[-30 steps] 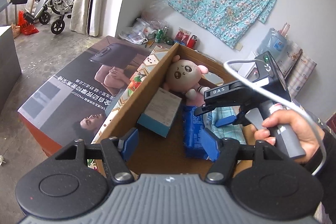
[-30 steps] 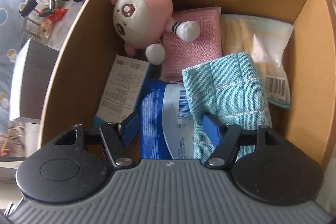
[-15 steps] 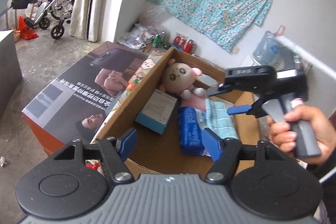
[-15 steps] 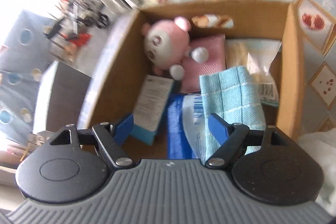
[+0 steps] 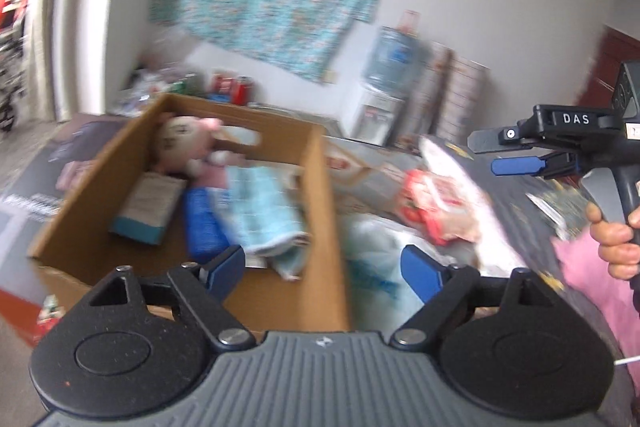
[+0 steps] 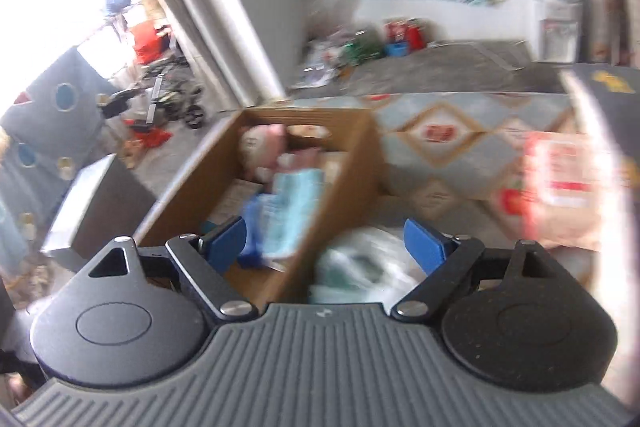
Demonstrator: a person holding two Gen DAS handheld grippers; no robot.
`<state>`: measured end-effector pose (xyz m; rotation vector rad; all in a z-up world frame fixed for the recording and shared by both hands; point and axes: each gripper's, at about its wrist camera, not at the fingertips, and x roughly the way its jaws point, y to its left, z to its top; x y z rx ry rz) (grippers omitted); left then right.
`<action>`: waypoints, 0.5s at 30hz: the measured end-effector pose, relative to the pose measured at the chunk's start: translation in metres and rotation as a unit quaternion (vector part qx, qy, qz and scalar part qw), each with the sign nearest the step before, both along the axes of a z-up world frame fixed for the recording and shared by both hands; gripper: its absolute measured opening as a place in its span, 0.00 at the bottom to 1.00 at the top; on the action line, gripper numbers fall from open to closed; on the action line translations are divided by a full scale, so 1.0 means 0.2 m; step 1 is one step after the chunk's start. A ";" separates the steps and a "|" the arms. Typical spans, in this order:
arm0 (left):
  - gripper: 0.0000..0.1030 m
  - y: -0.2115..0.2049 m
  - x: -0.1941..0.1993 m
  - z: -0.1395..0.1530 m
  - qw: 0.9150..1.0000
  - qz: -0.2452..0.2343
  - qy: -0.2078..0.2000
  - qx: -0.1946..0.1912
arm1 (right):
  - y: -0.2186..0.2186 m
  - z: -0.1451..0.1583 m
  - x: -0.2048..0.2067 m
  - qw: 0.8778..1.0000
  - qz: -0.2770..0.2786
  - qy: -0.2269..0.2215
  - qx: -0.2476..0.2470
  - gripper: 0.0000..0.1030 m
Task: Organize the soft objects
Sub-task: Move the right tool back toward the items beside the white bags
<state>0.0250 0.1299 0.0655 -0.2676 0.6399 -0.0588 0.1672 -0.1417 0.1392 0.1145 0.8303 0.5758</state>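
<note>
- Through the left wrist view, blurred by motion, the left gripper (image 5: 324,267) has just been spreading its blue fingers (image 5: 224,265) and they stand wide apart with nothing between them, poised over the near right corner of the cardboard box (image 5: 320,227).
- Inside the box lie the pink plush toy (image 5: 184,143) at the far end, a light-blue towel (image 5: 264,211) along the right side, a blue packet (image 5: 202,223) beside it and a small teal-edged carton (image 5: 150,205) on the left.
- At the right edge a hand (image 5: 614,239) holds the right gripper (image 5: 496,153) raised clear of the box; its fingers are parted and empty.
- Outside the box, just right of its wall, sits a clear bag with something bluish (image 5: 376,267), and beyond it a red-and-white packet (image 5: 436,203).
- From the right wrist view, also smeared, the right gripper (image 6: 326,241) has likewise just been widening, and its fingers (image 6: 424,243) grip nothing.
- It looks down on the box (image 6: 360,167) with the towel (image 6: 292,211) and the plush (image 6: 264,147) in it; the clear bag (image 6: 360,267) lies just outside the wall and the red-and-white packet (image 6: 556,183) well to the right.
- My judgement: most of the sorting is done, the towel looks freshly placed, and the two loose packages are probably what remains.
</note>
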 end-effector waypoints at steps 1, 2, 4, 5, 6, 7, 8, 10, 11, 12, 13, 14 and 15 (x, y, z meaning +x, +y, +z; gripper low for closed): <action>0.84 -0.06 0.01 -0.01 1.000 -0.014 -0.002 0.001 | -0.07 -0.01 -0.03 1.000 -0.008 -0.001 -0.004 0.84; 0.84 -0.12 0.01 -0.02 1.000 -0.026 -0.004 0.001 | -0.14 -0.03 -0.06 1.000 -0.017 -0.002 -0.005 0.84; 0.84 -0.23 0.02 -0.05 0.999 -0.050 -0.006 0.000 | -0.27 -0.07 -0.13 0.999 -0.034 -0.001 -0.005 0.84; 0.84 -0.29 0.03 -0.07 0.998 -0.059 -0.006 0.001 | -0.33 -0.10 -0.16 0.999 -0.042 0.001 -0.002 0.84; 0.84 -0.34 0.04 -0.08 0.998 -0.069 -0.007 0.003 | -0.39 -0.12 -0.18 0.999 -0.049 0.004 0.000 0.84; 0.84 -0.40 0.04 -0.10 0.997 -0.079 -0.009 0.005 | -0.45 -0.15 -0.20 0.998 -0.057 0.009 0.001 0.84; 0.84 -0.45 0.05 -0.11 0.996 -0.088 -0.010 0.007 | -0.49 -0.19 -0.22 0.998 -0.063 0.015 0.002 0.84; 0.84 -0.55 0.06 -0.15 0.994 -0.108 -0.010 0.010 | -0.57 -0.27 -0.26 0.997 -0.073 0.024 0.002 0.84; 0.84 -0.60 0.06 -0.17 0.993 -0.116 -0.009 0.012 | -0.61 -0.30 -0.28 0.997 -0.076 0.027 0.001 0.84; 0.84 -0.65 0.06 -0.19 0.992 -0.124 -0.007 0.013 | -0.64 -0.32 -0.30 0.996 -0.080 0.029 -0.001 0.84; 0.84 -0.69 0.06 -0.21 0.991 -0.131 -0.006 0.013 | -0.68 -0.34 -0.33 0.996 -0.083 0.031 -0.004 0.84; 0.84 -0.72 0.07 -0.24 0.990 -0.137 -0.005 0.014 | -0.71 -0.36 -0.35 0.996 -0.084 0.032 -0.008 0.84; 0.84 -0.76 0.07 -0.27 0.989 -0.144 -0.004 0.015 | -0.71 -0.38 -0.36 0.996 -0.085 0.033 -0.012 0.84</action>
